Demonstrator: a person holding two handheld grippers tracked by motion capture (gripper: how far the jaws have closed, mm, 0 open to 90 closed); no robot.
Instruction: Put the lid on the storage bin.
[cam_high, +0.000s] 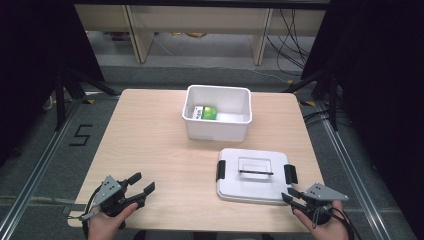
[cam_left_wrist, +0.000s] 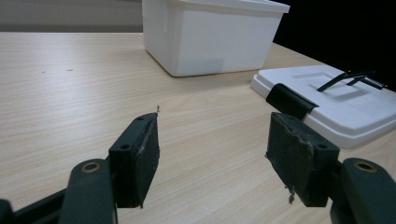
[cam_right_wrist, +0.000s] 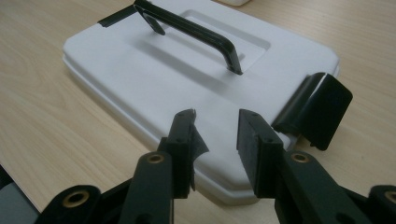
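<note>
Tub (cam_high: 217, 120) sits on table (cam_high: 150, 150), far side, centre; small box (cam_high: 206, 112) inside it. Lid (cam_high: 255, 175) lies flat nearer, right of centre, apart from tub. Left gripper (cam_high: 141, 184) near-left corner; right gripper (cam_high: 291, 196) at lid's near-right corner

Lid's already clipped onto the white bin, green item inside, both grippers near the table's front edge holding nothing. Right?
Not quite. The lid is not on the white bin; the high view shows it flat on the table in front of the open bin. The rest holds: green item inside, left gripper and right gripper near the front edge, holding nothing.
</note>
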